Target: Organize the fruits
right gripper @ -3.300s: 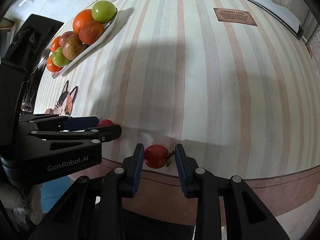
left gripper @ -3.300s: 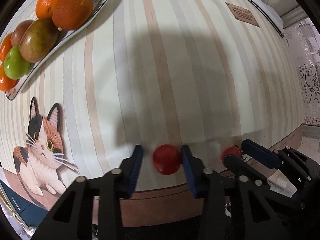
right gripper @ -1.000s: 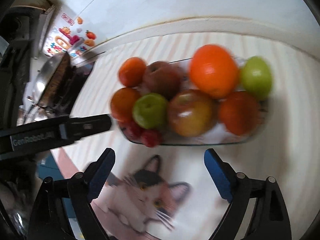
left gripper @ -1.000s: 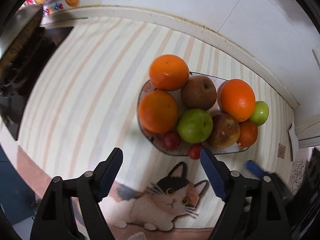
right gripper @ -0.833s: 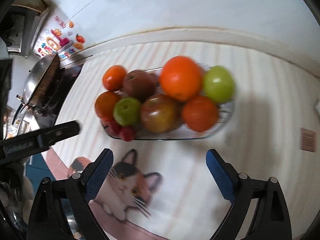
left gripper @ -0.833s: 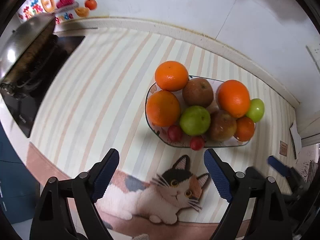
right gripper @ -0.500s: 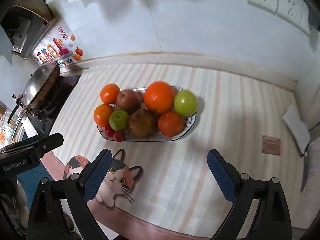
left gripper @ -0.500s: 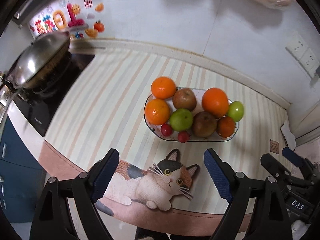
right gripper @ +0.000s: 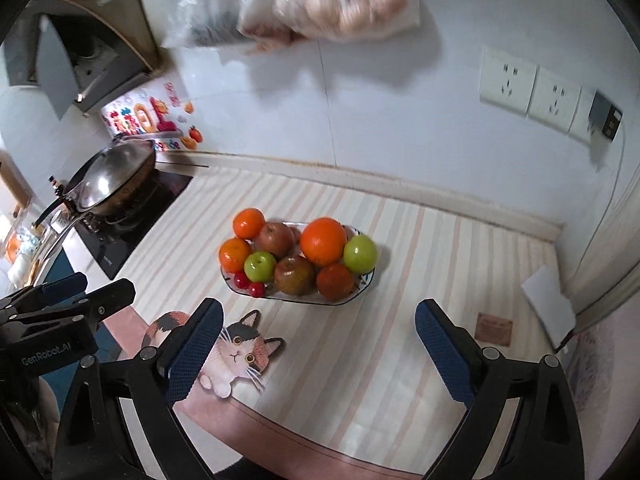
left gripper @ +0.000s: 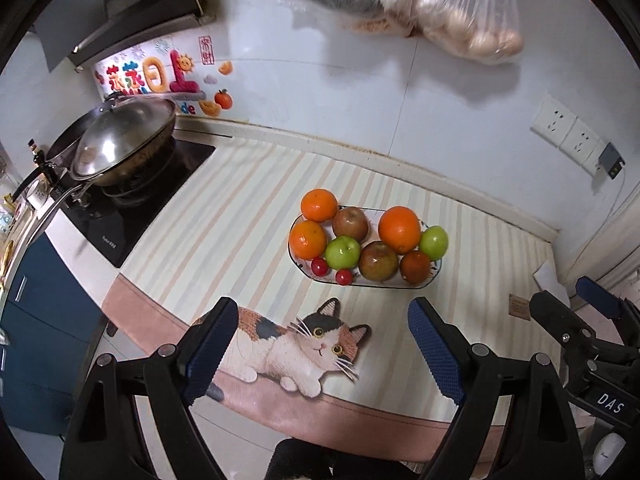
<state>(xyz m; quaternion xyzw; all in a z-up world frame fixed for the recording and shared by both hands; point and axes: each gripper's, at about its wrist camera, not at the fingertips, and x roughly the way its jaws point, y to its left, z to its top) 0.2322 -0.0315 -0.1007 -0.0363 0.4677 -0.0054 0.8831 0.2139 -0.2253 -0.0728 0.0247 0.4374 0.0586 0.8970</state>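
A white plate (left gripper: 376,286) on the striped mat carries oranges, red and green apples, and two small red tomatoes (left gripper: 319,266) at its near left edge. In the right wrist view the same plate (right gripper: 304,300) and tomatoes (right gripper: 256,289) lie ahead. My left gripper (left gripper: 322,316) hangs high above the cat picture, open and empty. My right gripper (right gripper: 319,312) is also open with nothing between its blue pads (right gripper: 440,344), well short of the plate. Each gripper shows in the other's view, the right gripper (left gripper: 576,312) at the right edge and the left gripper (right gripper: 100,292) at the left.
A lidded wok (left gripper: 120,144) sits on a black hob at the far left. The cat picture (left gripper: 304,344) lies near the counter's front edge. Plastic bags (left gripper: 440,8) hang on the wall above. A brown label (right gripper: 494,328) and white paper (right gripper: 548,308) lie at the right.
Both grippers have risen and drawn back from the plate, which now looks smaller and farther. The two tomatoes held earlier at the mat's near edge now lie on the plate.
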